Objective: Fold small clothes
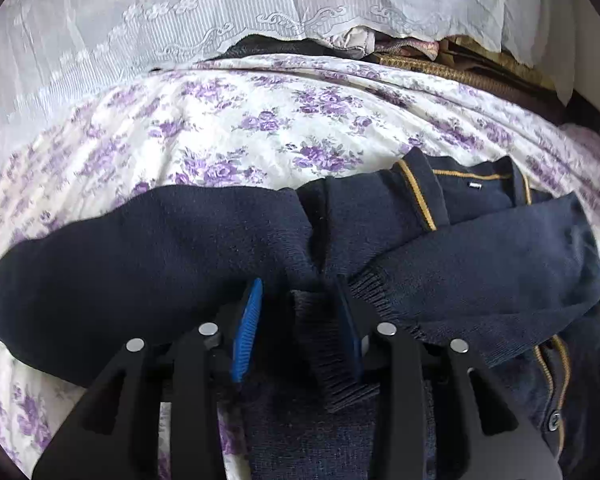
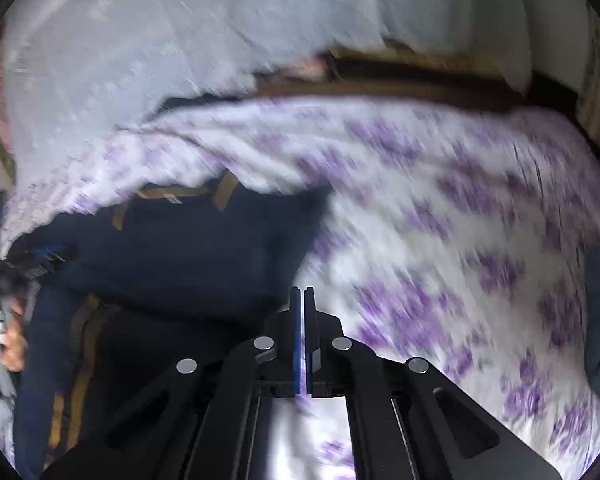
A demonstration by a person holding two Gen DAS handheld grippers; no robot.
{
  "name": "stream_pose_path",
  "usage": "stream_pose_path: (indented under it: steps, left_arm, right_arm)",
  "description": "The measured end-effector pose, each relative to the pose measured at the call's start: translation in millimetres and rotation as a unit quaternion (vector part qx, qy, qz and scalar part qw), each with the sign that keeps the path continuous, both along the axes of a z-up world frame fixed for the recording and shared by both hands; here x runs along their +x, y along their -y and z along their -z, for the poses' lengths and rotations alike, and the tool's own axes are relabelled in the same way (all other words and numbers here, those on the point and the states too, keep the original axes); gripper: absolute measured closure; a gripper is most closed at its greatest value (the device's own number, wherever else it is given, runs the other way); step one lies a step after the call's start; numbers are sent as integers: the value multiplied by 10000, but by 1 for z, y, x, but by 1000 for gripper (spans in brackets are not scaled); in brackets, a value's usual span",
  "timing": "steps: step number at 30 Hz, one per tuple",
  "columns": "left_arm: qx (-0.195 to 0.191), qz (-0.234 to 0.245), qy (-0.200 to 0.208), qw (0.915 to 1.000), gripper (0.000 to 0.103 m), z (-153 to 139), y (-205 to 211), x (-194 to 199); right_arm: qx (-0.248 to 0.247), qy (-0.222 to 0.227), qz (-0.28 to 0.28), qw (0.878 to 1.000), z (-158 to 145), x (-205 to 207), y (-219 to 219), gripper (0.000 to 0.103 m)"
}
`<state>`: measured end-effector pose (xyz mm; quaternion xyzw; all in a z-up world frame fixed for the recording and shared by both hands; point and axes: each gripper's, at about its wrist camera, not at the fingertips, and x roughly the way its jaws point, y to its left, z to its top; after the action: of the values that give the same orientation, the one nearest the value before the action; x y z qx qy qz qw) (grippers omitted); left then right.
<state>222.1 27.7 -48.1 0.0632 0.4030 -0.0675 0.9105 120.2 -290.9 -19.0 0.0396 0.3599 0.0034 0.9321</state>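
left wrist view: left gripper (image 1: 296, 300) part open over navy cardigan (image 1: 148, 252) on floral bedsheet (image 1: 260, 120), ribbed cuff (image 1: 332, 344) between blue pads, seemingly unpinched; right wrist view, blurred: right gripper (image 2: 303, 294) closed, empty, just beside cardigan (image 2: 188, 248) on sheet (image 2: 460, 220).

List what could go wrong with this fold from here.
1. The left gripper has only the ribbed cuff between its fingers, with a gap at one pad; the sleeve could slip out.
2. The right gripper is shut on nothing, off the cardigan, so nothing pins the body if the sleeve is pulled.
3. The sleeves already cross in a bunch, so the fold may end up lumpy.
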Motion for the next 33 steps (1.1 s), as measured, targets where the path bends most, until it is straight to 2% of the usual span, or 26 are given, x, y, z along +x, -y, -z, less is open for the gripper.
stream_pose_path:
  steps: [2,4,5,8,10,12,13,15,17,18,20,21,22,23,25,26,27,28,30,32,33]
  left_arm:
    - [70,-9,34,10000,65,0,2,-1]
    - [6,-65,-2,10000,60,-1,-1,0]
    - [-27,-86,-27,10000,57,-1,-2,0]
    - [38,-104,-47,9999,54,1,2,1]
    - [199,-106,23,9997,54,1,6,-2]
    - [232,-107,43,9997,54,1,7,-2]
    - [218,-110,30,9997,54,1,7,-2]
    - [224,-144,33,9996,50,1,7,-3]
    - [227,-172,39,9996,48,1,6,-3]
    - [209,-184,33,9996,46,1,6,-3]
    - [166,-197,6,9997,44,1,4,-2]
    - [129,-201,-15,9997,43,1,3,-2]
    - [96,-204,-34,9997,43,2,1,0]
    - [73,-206,-47,9997,43,2,1,1]
    - [45,-210,-58,9998,43,2,1,1]
    - [39,-212,-59,9998,43,2,1,1]
    - [34,-213,-59,9998,43,2,1,1]
    - [-5,-204,-74,9998,43,1,0,2]
    - [-165,-229,-160,9995,41,-2,-7,1]
    - [-487,-344,-329,9977,41,-10,-27,-4]
    - [-614,-394,-394,9966,41,-14,-39,-8]
  right_arm:
    - [-249,-204,-148,9994,12,15,-15,101]
    - [-547,-650,-254,9961,39,21,-19,103]
    - [-613,-453,-328,9966,41,15,-18,103]
    - [-507,-557,-306,9967,42,14,-14,103]
    - [-266,-593,-248,9976,33,19,-10,102]
    - [268,-365,-203,9988,11,22,-6,101]
    - [239,-296,-130,9992,3,23,-7,101]
    - [70,-402,12,9992,3,50,-5,100]
    - [187,-705,329,9968,20,79,12,101]
    - [511,-827,405,9944,37,90,26,103]
    - [1250,-583,513,9891,40,83,45,103]
    - [1389,-480,610,9873,36,73,48,103]
    - [1420,-340,649,9871,31,60,47,100]
    - [1300,-95,536,9900,23,39,38,97]
    - [919,65,293,9953,17,17,19,96]
    - [755,-33,161,9970,20,16,12,94]
    - [623,-448,-40,9970,37,22,4,79]
    - [593,-592,-180,9963,46,29,1,77]
    - [789,-408,-84,9960,41,25,7,78]
    - [1118,15,111,9937,33,3,15,73]
    - [1081,185,194,9938,31,-9,16,52]
